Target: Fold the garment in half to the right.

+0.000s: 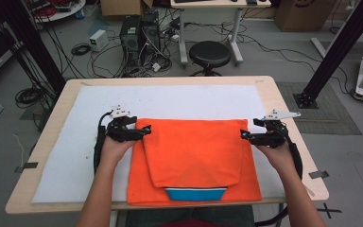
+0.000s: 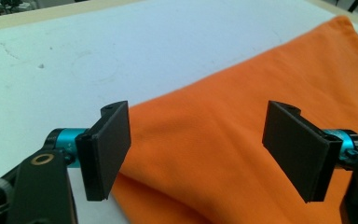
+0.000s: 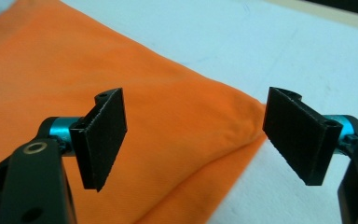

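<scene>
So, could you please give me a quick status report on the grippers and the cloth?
Left gripper open, right gripper open, each at a far corner. Folded orange fabric garment flat on white mat, ungripped. Nothing in the way.

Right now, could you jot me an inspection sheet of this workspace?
Surface: wooden table under a white sheet.
Job's things: folded orange garment, blue-and-white band at its near edge.
Clutter: nothing seen on the sheet.
Grippers: left gripper and right gripper open at the garment's far corners.
Cables: one trails from each gripper; more on the floor.
Surroundings: black stool, computer tower, cardboard boxes.
</scene>
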{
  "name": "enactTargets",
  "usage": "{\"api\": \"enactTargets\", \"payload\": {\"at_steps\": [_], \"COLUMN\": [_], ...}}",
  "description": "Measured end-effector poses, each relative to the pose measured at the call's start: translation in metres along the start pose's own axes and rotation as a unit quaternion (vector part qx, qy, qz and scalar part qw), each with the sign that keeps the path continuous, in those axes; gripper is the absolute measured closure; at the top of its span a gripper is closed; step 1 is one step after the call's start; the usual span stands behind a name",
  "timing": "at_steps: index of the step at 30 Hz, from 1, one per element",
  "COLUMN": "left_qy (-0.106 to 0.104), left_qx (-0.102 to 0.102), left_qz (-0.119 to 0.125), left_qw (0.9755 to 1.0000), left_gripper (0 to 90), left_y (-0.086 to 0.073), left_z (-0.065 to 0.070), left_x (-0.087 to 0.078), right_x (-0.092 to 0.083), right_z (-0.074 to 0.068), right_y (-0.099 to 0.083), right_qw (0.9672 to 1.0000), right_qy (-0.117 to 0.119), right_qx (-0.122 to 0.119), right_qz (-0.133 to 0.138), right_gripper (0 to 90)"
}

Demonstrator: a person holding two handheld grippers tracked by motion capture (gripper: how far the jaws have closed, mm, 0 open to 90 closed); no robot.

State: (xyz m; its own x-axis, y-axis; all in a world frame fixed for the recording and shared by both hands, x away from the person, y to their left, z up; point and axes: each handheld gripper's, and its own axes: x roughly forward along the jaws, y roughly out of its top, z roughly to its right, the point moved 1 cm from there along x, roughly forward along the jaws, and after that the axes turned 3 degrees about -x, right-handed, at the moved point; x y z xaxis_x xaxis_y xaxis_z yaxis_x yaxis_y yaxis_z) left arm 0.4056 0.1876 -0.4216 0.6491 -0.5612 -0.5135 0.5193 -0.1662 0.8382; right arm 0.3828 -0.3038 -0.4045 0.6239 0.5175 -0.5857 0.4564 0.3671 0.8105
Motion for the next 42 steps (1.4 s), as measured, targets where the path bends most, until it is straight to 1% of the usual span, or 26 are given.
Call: {"api": "enactTargets", "payload": {"at_steps": [4, 5, 7, 9, 11, 12, 14, 16, 18, 19, 20, 21, 22, 25, 26, 27, 28, 29, 30, 31, 32, 33, 34, 36, 39, 42], "left_qy": [0.013, 0.016, 0.022, 0.03, 0.034, 0.044, 0.054, 0.049, 0.043, 0.036, 0.034, 0.037, 0.034, 0.028, 0.021, 0.005, 0.003, 0.006, 0.003, 0.006, 0.008, 0.01, 0.014, 0.021, 0.033, 0.041], "left_qx": [0.004, 0.002, -0.005, -0.01, -0.01, -0.007, -0.008, -0.016, -0.023, -0.03, -0.029, -0.026, -0.027, -0.019, -0.015, -0.016, -0.011, -0.004, 0.001, 0.01, 0.014, 0.017, 0.026, 0.032, 0.035, 0.034], "left_qz": [-0.027, -0.031, -0.028, -0.036, -0.046, -0.057, -0.056, -0.051, -0.061, -0.067, -0.069, -0.07, -0.07, -0.071, -0.072, -0.071, -0.071, -0.071, -0.072, -0.073, -0.073, -0.071, -0.072, -0.066, -0.059, -0.051], "left_qw": [0.9995, 0.9994, 0.9994, 0.9989, 0.9983, 0.9974, 0.9969, 0.9974, 0.9969, 0.9967, 0.9966, 0.9965, 0.9966, 0.9969, 0.9971, 0.9974, 0.9974, 0.9974, 0.9974, 0.9973, 0.9972, 0.9973, 0.997, 0.9971, 0.9971, 0.9973], "left_gripper": [23.5, 23.5, 23.5, 23.5, 23.5, 23.5, 23.6, 23.5, 23.6, 23.8, 24.3, 23.5, 25.2, 36.0, 40.6, 48.5, 57.7, 59.4, 62.9, 66.5, 67.5, 70.8, 72.3, 73.8, 74.5, 74.7], "left_y": [0.002, 0.003, 0.003, 0.001, -0.001, -0.003, -0.005, -0.007, -0.009, -0.011, -0.012, -0.012, -0.012, -0.011, -0.011, -0.011, -0.011, -0.011, -0.01, -0.01, -0.009, -0.009, -0.008, -0.007, -0.006, -0.004], "left_z": [-0.007, -0.009, -0.013, -0.018, -0.02, -0.022, -0.024, -0.029, -0.031, -0.031, -0.03, -0.029, -0.028, -0.026, -0.024, -0.022, -0.019, -0.017, -0.015, -0.014, -0.013, -0.011, -0.01, -0.009, -0.008, -0.007], "left_x": [0.011, 0.013, 0.015, 0.019, 0.024, 0.027, 0.031, 0.034, 0.038, 0.041, 0.043, 0.043, 0.043, 0.043, 0.043, 0.043, 0.044, 0.045, 0.045, 0.045, 0.046, 0.046, 0.046, 0.046, 0.047, 0.05], "right_x": [0.011, 0.013, 0.019, 0.025, 0.031, 0.033, 0.04, 0.049, 0.056, 0.059, 0.063, 0.066, 0.069, 0.07, 0.069, 0.068, 0.068, 0.068, 0.067, 0.067, 0.068, 0.068, 0.068, 0.068, 0.068, 0.068], "right_z": [0.013, 0.015, 0.019, 0.024, 0.03, 0.032, 0.038, 0.042, 0.044, 0.044, 0.045, 0.044, 0.044, 0.043, 0.043, 0.044, 0.044, 0.044, 0.044, 0.043, 0.042, 0.04, 0.039, 0.037, 0.038, 0.04], "right_y": [-0.003, -0.003, -0.003, -0.003, -0.003, -0.003, -0.004, -0.003, -0.003, -0.002, -0.002, -0.003, -0.005, -0.006, -0.006, -0.006, -0.005, -0.005, -0.005, -0.005, -0.004, -0.003, -0.001, 0.001, 0.005, 0.012], "right_qw": [0.9998, 0.9996, 0.9993, 0.999, 0.9986, 0.9984, 0.9974, 0.9965, 0.9955, 0.9951, 0.9944, 0.9931, 0.9917, 0.9913, 0.9912, 0.9913, 0.9917, 0.9917, 0.9918, 0.9918, 0.9919, 0.9918, 0.9915, 0.9911, 0.9911, 0.9902], "right_qy": [-0.004, -0.004, -0.009, -0.014, -0.019, -0.02, -0.023, -0.027, -0.028, -0.029, -0.029, -0.026, -0.026, -0.03, -0.03, -0.027, -0.022, -0.019, -0.012, 0.0, -0.002, -0.005, -0.013, -0.03, -0.045, -0.06], "right_qx": [0.017, 0.021, 0.024, 0.027, 0.035, 0.04, 0.049, 0.047, 0.046, 0.042, 0.04, 0.037, 0.033, 0.033, 0.033, 0.033, 0.036, 0.036, 0.038, 0.038, 0.033, 0.026, 0.019, 0.009, -0.001, -0.014], "right_qz": [-0.014, -0.018, -0.026, -0.033, -0.035, -0.036, -0.047, -0.063, -0.078, -0.085, -0.093, -0.108, -0.122, -0.124, -0.124, -0.124, -0.122, -0.121, -0.122, -0.122, -0.123, -0.125, -0.128, -0.13, -0.125, -0.125], "right_gripper": [22.0, 22.0, 22.0, 22.0, 22.0, 22.1, 23.3, 24.1, 25.6, 25.7, 27.8, 33.6, 36.4, 39.7, 44.3, 50.9, 56.3, 62.3, 71.9, 77.6, 81.1, 82.2, 83.0, 84.0, 84.3, 84.3]}}
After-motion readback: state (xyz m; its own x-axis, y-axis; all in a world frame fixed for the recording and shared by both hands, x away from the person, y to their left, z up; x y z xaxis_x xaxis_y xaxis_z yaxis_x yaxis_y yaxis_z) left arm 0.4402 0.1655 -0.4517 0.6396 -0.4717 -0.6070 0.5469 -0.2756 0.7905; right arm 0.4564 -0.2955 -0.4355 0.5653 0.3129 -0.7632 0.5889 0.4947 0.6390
